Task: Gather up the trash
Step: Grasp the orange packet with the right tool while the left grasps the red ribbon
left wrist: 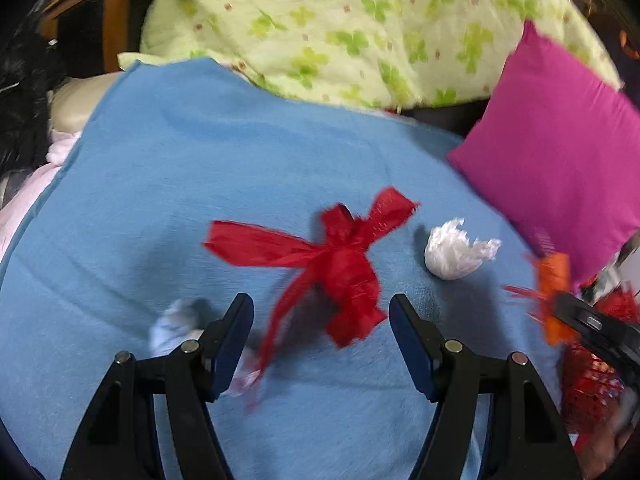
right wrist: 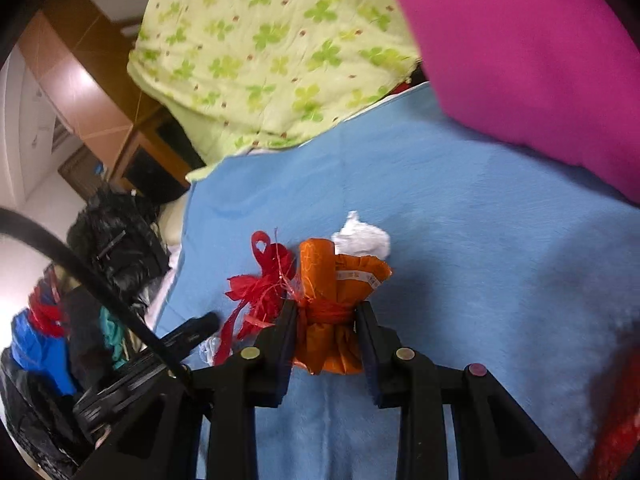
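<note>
The left hand-held gripper [left wrist: 321, 312] is reaching over a blue blanket [left wrist: 180, 184], its two fingers standing apart with nothing pressed between them. A red plastic bundle with loose ribbon-like tails [left wrist: 340, 264] is lying on the blanket just ahead of the gap. A crumpled white scrap [left wrist: 456, 250] is sitting to its right, apart from it, and a blurred pale wad [left wrist: 176, 322] is lying by the left finger. At the right edge the right hand-held gripper [left wrist: 568, 312] is carrying an orange piece [left wrist: 554, 276]. A magenta cushion [left wrist: 560, 152] is leaning behind, beside a green clover-print quilt [left wrist: 340, 28].
</note>
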Action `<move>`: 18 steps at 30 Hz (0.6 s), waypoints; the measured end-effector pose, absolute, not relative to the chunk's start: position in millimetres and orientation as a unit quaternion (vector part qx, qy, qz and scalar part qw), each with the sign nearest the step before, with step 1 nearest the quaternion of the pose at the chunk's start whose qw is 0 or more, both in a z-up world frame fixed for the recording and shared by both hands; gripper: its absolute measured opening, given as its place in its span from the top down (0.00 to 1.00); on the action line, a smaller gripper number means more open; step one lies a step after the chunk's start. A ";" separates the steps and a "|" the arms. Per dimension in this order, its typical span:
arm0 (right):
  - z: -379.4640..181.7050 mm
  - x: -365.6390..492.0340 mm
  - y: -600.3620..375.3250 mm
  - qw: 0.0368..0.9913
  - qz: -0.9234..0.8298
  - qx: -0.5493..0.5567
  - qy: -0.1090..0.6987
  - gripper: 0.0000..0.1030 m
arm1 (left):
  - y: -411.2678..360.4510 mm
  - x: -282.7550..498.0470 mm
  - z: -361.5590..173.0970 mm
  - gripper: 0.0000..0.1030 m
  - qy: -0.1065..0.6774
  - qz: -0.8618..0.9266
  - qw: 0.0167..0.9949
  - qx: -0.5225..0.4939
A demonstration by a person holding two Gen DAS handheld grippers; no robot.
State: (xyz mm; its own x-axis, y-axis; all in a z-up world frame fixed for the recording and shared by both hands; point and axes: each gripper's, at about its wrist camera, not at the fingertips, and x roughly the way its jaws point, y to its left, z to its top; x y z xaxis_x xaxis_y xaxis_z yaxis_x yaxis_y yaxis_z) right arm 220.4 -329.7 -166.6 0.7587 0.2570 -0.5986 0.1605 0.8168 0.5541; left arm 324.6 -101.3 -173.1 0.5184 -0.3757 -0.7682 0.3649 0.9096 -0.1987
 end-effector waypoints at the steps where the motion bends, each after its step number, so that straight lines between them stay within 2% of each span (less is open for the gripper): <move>1: -166.8 214.6 -333.5 0.887 0.025 0.307 0.344 0.70 | -108.9 327.8 -176.8 0.31 0.451 -0.209 0.868 0.000; 5: -171.8 196.5 -344.9 0.878 0.029 0.331 0.344 0.70 | -133.0 349.5 -195.7 0.32 0.491 -0.192 0.850 0.006; 7: -173.2 194.4 -345.3 0.878 0.031 0.327 0.347 0.70 | -138.2 359.1 -204.4 0.40 0.508 -0.186 0.841 0.002; 8: -173.2 194.2 -345.9 0.879 0.031 0.324 0.348 0.70 | -139.6 362.4 -208.8 0.53 0.516 -0.182 0.837 0.002; 9: -173.4 194.0 -346.5 0.879 0.033 0.323 0.348 0.70 | -140.4 365.2 -213.3 0.60 0.524 -0.181 0.832 -0.001; 11: -173.3 193.4 -348.7 0.880 0.037 0.321 0.347 0.70 | -140.6 364.7 -212.6 0.68 0.514 -0.178 0.839 0.002; 13: -171.1 191.7 -350.3 0.884 0.034 0.316 0.343 0.70 | -141.9 361.4 -207.3 0.71 0.513 -0.185 0.839 -0.001; 18: -158.1 180.5 -345.4 0.898 0.039 0.299 0.320 0.70 | -134.4 335.1 -172.8 0.72 0.470 -0.192 0.862 0.003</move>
State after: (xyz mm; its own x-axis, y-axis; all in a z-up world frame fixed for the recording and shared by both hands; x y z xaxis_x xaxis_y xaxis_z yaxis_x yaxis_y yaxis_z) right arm 180.5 -345.4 -158.1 0.7924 0.2613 -0.5513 0.1207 0.8186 0.5615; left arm 335.1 -134.4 -172.8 0.4849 -0.3282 -0.8107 0.3335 0.9263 -0.1755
